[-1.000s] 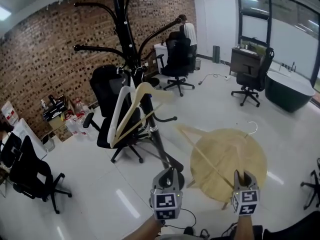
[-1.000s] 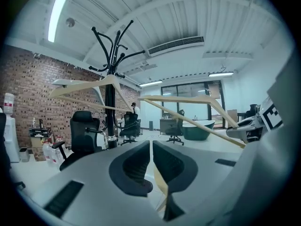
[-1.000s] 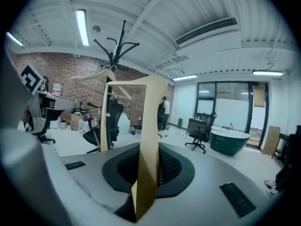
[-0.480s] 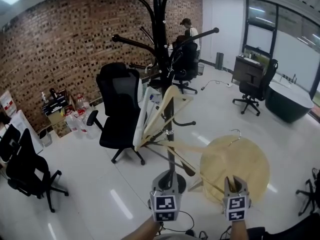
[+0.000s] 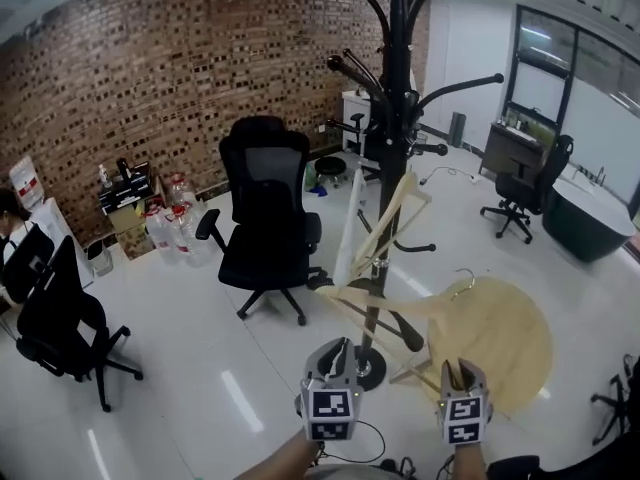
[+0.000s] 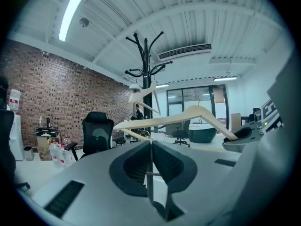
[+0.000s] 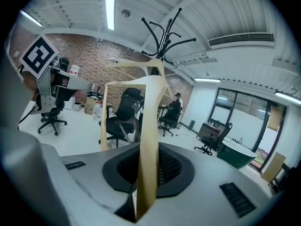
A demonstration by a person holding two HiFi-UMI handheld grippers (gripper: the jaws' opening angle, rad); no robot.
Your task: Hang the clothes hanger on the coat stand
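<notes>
Right gripper (image 5: pixel 459 376) is clamping the wooden hanger (image 7: pixel 149 140) by 1 arm; left gripper (image 5: pixel 337 353) is idling closed, empty. Advising: be lifting the hook over a free coat stand (image 5: pixel 397 118) branch.

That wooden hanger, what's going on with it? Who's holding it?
A person has a hand-held gripper in each hand. The right hand-held gripper is clamped on one end of the wooden clothes hanger and holds it out toward the black coat stand. The hanger's metal hook is free, not on a branch yet. The left hand-held gripper is shut with nothing in it. Two other hangers already hang on the stand.
</notes>
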